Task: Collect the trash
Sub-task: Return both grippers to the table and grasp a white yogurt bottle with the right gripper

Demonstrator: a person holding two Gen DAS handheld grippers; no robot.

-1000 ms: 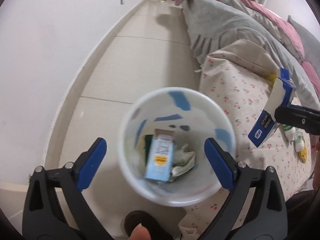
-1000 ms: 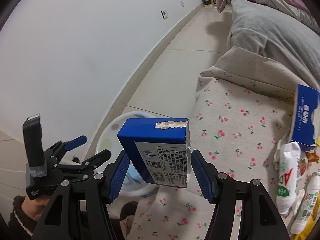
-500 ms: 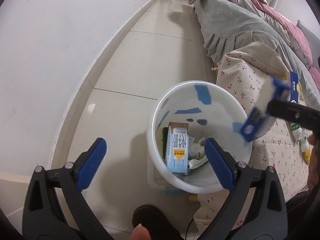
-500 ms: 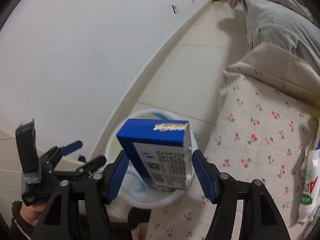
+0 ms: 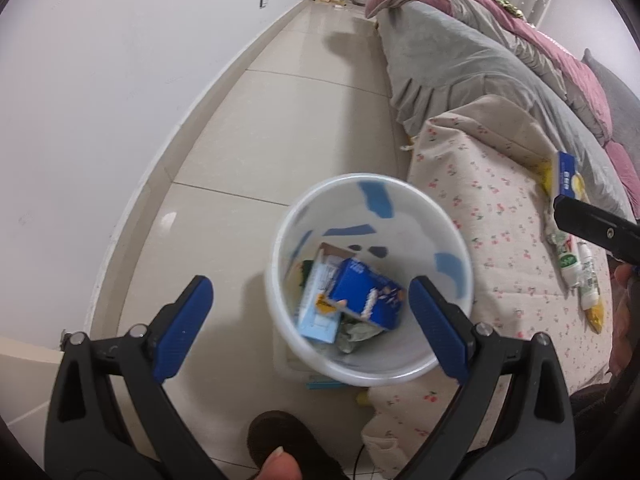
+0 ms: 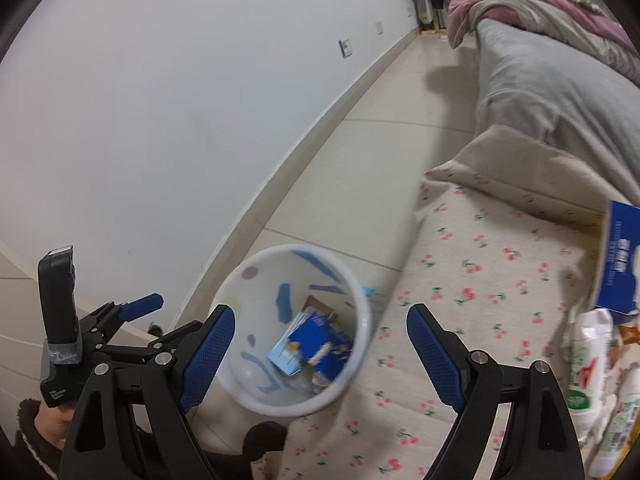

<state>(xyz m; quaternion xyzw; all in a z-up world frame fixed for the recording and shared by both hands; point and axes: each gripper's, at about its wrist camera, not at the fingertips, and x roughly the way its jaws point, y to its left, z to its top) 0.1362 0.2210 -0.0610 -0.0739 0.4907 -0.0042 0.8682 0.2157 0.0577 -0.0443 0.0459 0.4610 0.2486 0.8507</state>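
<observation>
A white bin stands on the floor beside the bed. Inside it a dark blue torn box lies on a light blue carton and crumpled paper. My right gripper hovers above the bin; its jaws are opening, with nothing between the pads. My left gripper also hangs over the bin, open and empty. From the right wrist view the left gripper sits to the left of the bin, apart from it.
On the cherry-print bedspread lie another blue box and white-green tubes. A grey blanket covers the bed behind. A white wall runs along the left. A dark slipper is by the bin.
The right gripper carried the blue box over the bin and opened; the box dropped in and now lies on the light blue carton. The left gripper stayed open above the bin.
</observation>
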